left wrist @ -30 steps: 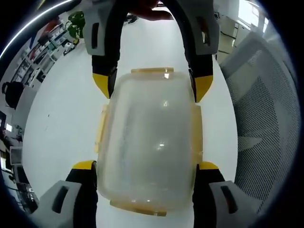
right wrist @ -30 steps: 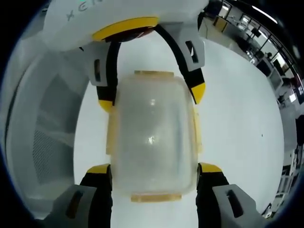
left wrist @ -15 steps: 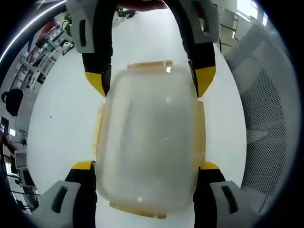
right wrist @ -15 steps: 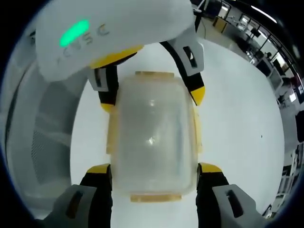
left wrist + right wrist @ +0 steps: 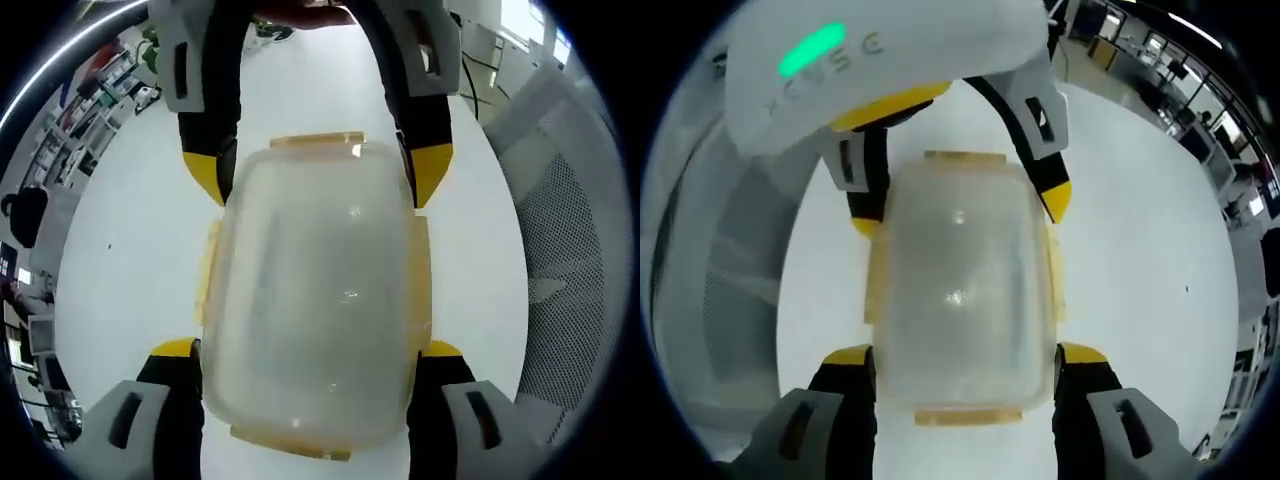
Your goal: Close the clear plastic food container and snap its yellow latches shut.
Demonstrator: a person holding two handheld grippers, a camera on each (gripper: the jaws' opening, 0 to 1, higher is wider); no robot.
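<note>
On the white table (image 5: 130, 250) beside a mesh chair (image 5: 560, 260), the clear container (image 5: 315, 300) sits lid-down-closed between both grippers, the left gripper (image 5: 305, 370) clamping one end and the right gripper (image 5: 965, 375) clamping the opposite end, yellow latches (image 5: 962, 157) ringing it.

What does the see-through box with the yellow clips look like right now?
The clear plastic food container is cloudy and rounded, its lid on, with pale yellow latches on all four sides. It lies flat on a white table. The left gripper and the right gripper hug it from opposite ends, yellow-tipped jaws at its sides.
</note>
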